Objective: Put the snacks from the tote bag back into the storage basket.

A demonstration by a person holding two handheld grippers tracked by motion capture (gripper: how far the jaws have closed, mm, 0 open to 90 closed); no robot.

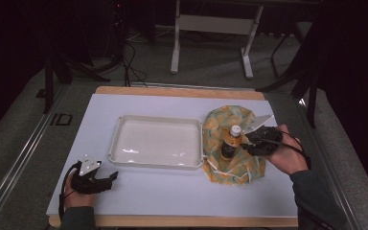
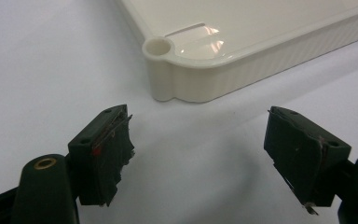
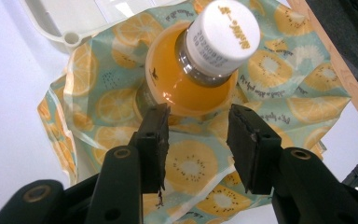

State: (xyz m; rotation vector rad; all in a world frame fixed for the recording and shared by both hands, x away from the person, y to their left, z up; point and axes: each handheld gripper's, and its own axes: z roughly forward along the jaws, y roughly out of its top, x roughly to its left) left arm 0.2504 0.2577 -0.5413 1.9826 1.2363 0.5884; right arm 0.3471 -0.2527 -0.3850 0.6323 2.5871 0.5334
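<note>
Nearest the person, the left hand-held gripper is resting on the white counter, just off the near left corner of the cream tray. Its jaws are standing wide apart with nothing between them. In the left gripper view the same hand-held gripper is pointing at that rounded corner of the tray, short of it and not touching — bare counter is lying between the pads.

To the right of the tray, the right hand-held gripper is reaching in from the right toward an orange juice bottle. The bottle is standing upright on a fruit-print cloth, which is lying crumpled against the tray's right wall. In the right gripper view the hand-held gripper is sitting close against the near side of the bottle, below its white cap. Its jaws are parted a little; the tips are sitting at the foot of the bottle's shoulder, and whether the pads are pressing on it cannot be told. Between them, orange-slice and kiwi-slice prints of the cloth are showing. A corner of the tray is peeking in at the upper left of that view.

Beyond the tray, the counter's wooden far edge is running across, and farther still the legs of a white table frame are standing on the grey floor.
</note>
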